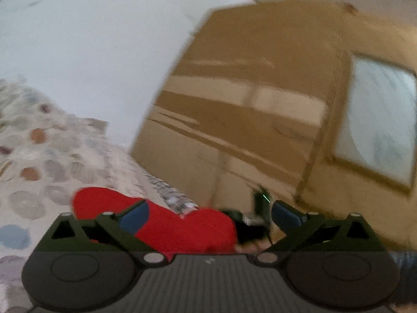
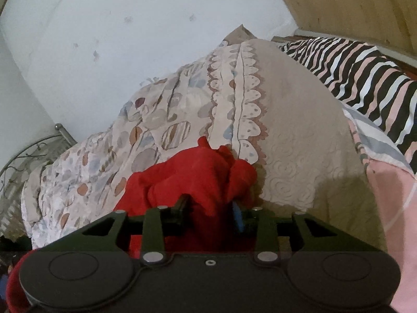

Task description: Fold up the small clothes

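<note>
Right gripper (image 2: pixel 211 212): fingers (image 2: pixel 238 217) closed on bunched red garment (image 2: pixel 192 174), fabric packed betw. them. Garment lies on patterned bedspread (image 2: pixel 286 130) of bed. Striped pillow (image 2: pixel 365 78) upper right; white wall (image 2: pixel 130 26) behind; metal bedframe (image 2: pixel 34 146) at left.

Left view motion-blurred; right view sharp, dim, fisheye-bent edges.

- Right wrist view: the red garment (image 2: pixel 192 180) bunches between the right claw (image 2: pixel 211 215) fingers, filling the gap.
- Bare quilted bedspread (image 2: pixel 299 135) lies open at centre right.
- The striped pillow (image 2: pixel 365 78) blocks the upper right; a metal bed frame (image 2: pixel 31 151) stands at the left edge.
- Left wrist view: the wooden wardrobe (image 1: pixel 260 104) walls off the right half, close ahead of the wide-spread left claw (image 1: pixel 208 217).
</note>
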The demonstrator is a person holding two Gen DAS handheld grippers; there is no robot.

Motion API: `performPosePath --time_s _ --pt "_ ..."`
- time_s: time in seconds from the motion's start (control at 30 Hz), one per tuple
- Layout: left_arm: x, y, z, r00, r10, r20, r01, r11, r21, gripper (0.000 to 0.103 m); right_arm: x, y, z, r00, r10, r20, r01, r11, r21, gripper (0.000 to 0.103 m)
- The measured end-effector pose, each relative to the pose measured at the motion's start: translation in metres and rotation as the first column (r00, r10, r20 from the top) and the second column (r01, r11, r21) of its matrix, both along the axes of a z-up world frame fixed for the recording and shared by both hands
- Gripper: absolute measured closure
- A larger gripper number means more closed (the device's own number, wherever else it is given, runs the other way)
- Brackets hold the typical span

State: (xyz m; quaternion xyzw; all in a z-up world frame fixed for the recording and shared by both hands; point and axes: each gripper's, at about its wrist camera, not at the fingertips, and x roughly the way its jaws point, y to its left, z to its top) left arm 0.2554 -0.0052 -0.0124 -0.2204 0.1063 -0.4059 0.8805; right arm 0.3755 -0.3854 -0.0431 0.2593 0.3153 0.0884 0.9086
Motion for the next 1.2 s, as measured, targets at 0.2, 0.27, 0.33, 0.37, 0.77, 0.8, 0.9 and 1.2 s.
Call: performPosePath --time_s 0.2,0.27,0.33,0.37,0.77,0.8,0.9,1.2 --pt "0.05 0.018 -0.021 0.939 0.059 -0.338 -0.074 0.997 -0.03 0.001 -0.005 0.011 0.009 1.0 -0.016 0.012 0.017 0.995 -0.103 0.057" --pt "0.064 0.019 -0.037 0.893 0.019 -0.449 -0.051 0.997 -0.059 0.001 -0.006 0.016 0.016 1.0 -0.02 0.013 0.022 0.983 -0.18 0.043" --pt "0.069 0.023 -0.048 0.86 -0.014 -0.511 -0.03 0.996 -0.078 0.001 -0.008 0.02 0.024 1.0 -0.022 0.014 0.025 0.973 -0.229 0.038" --pt "0.073 0.022 -0.051 0.848 -0.022 -0.529 -0.019 0.997 -0.073 0.001 -0.01 0.021 0.029 0.999 -0.032 0.015 0.035 0.969 -0.244 0.03" --pt "0.061 0.007 -0.05 0.869 0.016 -0.495 0.033 0.995 0.09 0.0 -0.059 0.055 0.081 0.995 0.02 0.093 0.008 0.955 -0.297 0.001" --pt "0.06 0.005 -0.049 0.875 0.02 -0.484 0.036 0.994 0.107 0.0 -0.063 0.058 0.079 0.996 0.025 0.084 0.003 0.95 -0.312 0.001" --pt "0.057 0.001 -0.048 0.882 0.027 -0.47 0.047 0.988 0.146 0.0 -0.078 0.065 0.065 0.996 0.057 0.066 -0.029 0.928 -0.37 0.001" --pt "0.045 -0.02 -0.053 0.9 0.023 -0.435 0.098 0.962 0.254 0.0 -0.117 0.063 0.006 0.996 0.035 0.083 0.017 0.826 -0.564 0.001"
